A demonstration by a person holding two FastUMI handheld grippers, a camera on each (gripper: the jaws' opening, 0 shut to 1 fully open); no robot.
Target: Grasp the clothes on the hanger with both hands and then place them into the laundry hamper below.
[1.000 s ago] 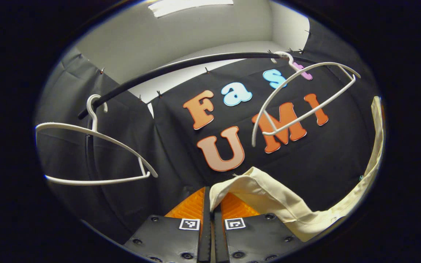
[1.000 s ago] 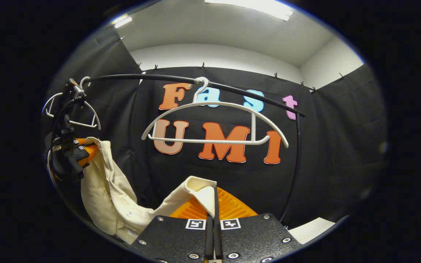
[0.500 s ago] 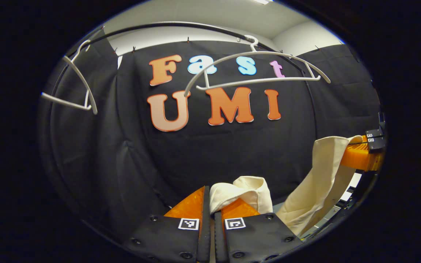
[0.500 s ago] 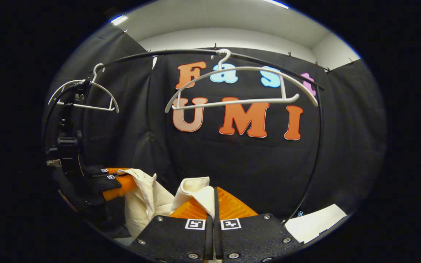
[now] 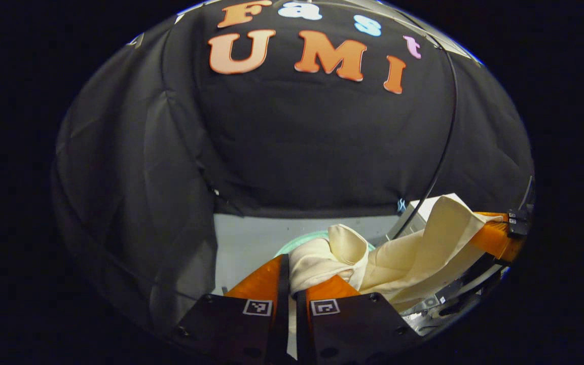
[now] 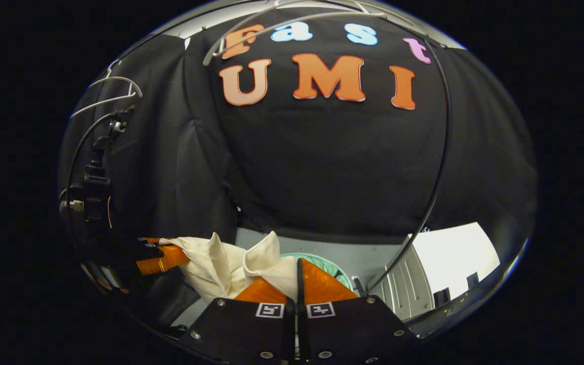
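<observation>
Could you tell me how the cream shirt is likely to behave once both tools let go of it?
The shirt sags and folds between the left tool and right tool, so it is probably floppy. It looks thin, likely light. It should crumple down toward the green hamper.

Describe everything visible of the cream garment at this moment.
The cream garment is a soft, woven-looking piece of clothing, off its hanger and bunched in folds. It hangs slack between the two grippers: the left gripper pinches one folded edge, the right gripper another. It sags above the pale green hamper rim, not yet released.
</observation>
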